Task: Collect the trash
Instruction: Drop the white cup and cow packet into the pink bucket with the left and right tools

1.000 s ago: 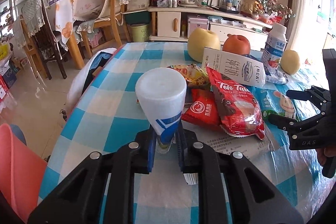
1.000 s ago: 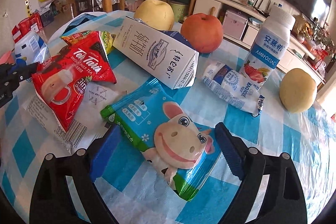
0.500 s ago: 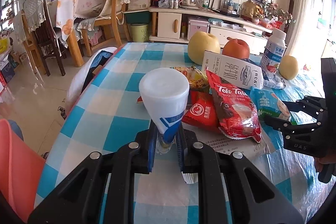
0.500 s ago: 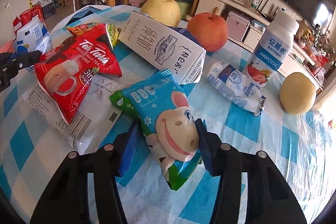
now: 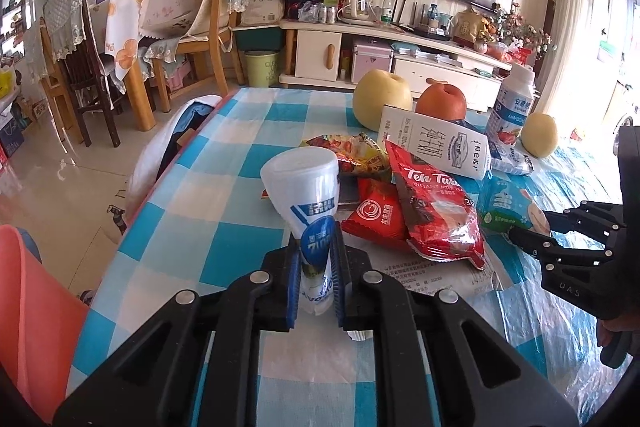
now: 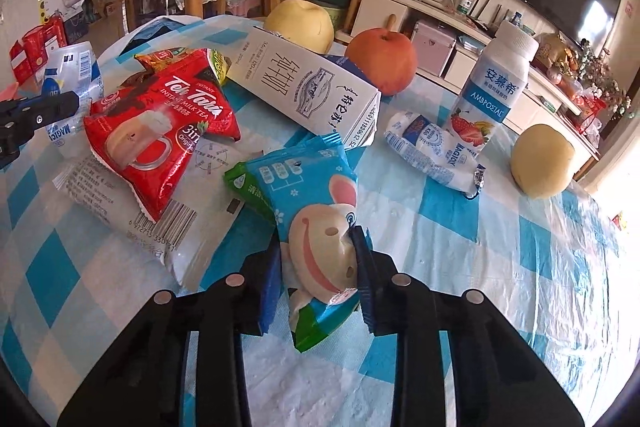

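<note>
My left gripper is shut on a crushed clear and blue plastic bottle, held above the near left part of the checked table. My right gripper is shut on a blue cow-print snack wrapper, pinched and raised off the cloth. It also shows at the right of the left wrist view. A red Teh Tarik packet, a white flat bag, a milk carton and a small blue-white wrapper lie on the table.
A pear, an apple, another pear and an upright yogurt bottle stand at the far side. A pink bin rim is at the left table edge. Chairs and a TV cabinet are beyond.
My right gripper has closed from wide open onto the cow-print wrapper, which now bunches up between the fingers. My left gripper has kept hold of the bottle and shifted slightly.
</note>
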Motion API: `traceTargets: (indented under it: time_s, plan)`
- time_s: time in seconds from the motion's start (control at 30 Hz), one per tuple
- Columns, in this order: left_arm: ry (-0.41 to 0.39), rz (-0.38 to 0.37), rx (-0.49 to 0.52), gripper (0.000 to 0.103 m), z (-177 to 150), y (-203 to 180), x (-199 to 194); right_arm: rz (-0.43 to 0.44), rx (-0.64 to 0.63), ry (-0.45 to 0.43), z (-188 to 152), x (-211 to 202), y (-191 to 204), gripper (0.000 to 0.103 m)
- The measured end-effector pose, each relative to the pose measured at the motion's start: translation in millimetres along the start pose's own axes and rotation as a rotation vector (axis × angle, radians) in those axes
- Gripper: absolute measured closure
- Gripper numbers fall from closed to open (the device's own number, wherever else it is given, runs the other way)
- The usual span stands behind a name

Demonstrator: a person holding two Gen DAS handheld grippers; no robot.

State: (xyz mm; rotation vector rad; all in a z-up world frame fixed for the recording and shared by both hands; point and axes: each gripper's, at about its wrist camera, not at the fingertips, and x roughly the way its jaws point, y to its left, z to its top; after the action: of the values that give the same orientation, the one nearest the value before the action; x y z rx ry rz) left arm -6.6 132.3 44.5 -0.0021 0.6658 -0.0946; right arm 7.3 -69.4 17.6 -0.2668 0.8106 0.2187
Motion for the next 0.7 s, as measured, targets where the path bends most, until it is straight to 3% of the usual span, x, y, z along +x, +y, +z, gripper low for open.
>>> traceTargets:
  time_s: [0.33,0.7]
  plan:
    - [-0.013,-0.015,-0.019,0.089,0,4,-8,0.001,0.109,-0.072,-11,-36,0,0.069]
    - [-0.077,-0.040,-0.083,0.089,7,23,-36,0.072,0.205,-0.129,-11,-70,16,0.069]
